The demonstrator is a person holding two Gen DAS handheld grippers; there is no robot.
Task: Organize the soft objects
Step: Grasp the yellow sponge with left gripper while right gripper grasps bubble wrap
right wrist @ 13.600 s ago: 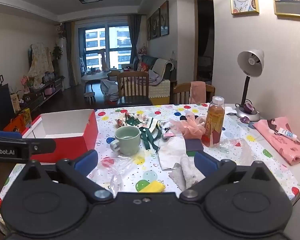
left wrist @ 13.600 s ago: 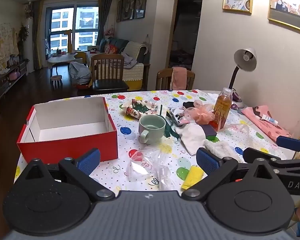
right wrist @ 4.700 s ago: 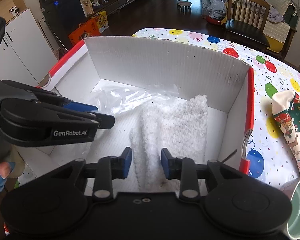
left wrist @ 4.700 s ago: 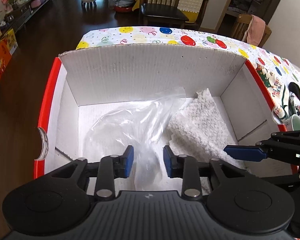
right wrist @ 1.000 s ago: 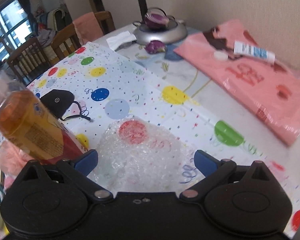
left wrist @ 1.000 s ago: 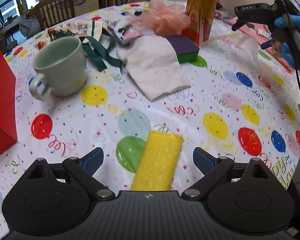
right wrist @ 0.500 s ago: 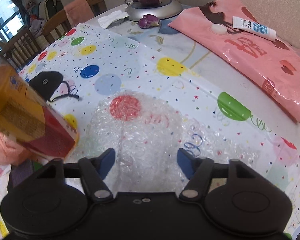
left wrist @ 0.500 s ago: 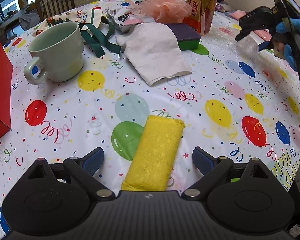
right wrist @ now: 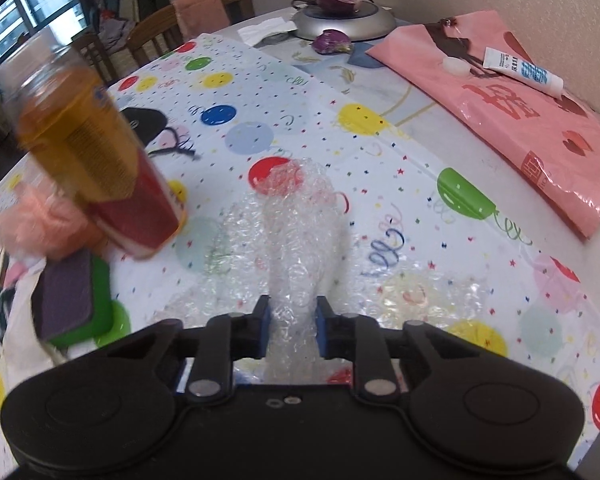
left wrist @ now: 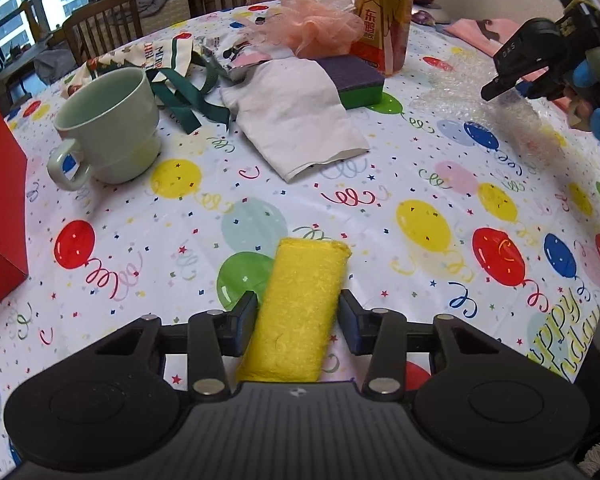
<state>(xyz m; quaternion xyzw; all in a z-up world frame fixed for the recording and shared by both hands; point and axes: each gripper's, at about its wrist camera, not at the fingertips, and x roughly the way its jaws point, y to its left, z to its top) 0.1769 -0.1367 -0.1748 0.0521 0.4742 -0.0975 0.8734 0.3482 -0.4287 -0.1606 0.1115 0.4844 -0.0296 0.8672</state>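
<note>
Sponge, yellow, lies on the tablecloth between the closing left gripper; right gripper is closing, pinching bubble wrap. Best squeeze both gently, then lift straight, clear of the bottle.

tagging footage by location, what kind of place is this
Most likely a home dining area: a table under a balloon-print party tablecloth, wooden dining chairs behind it, and household clutter such as a mug.
</note>
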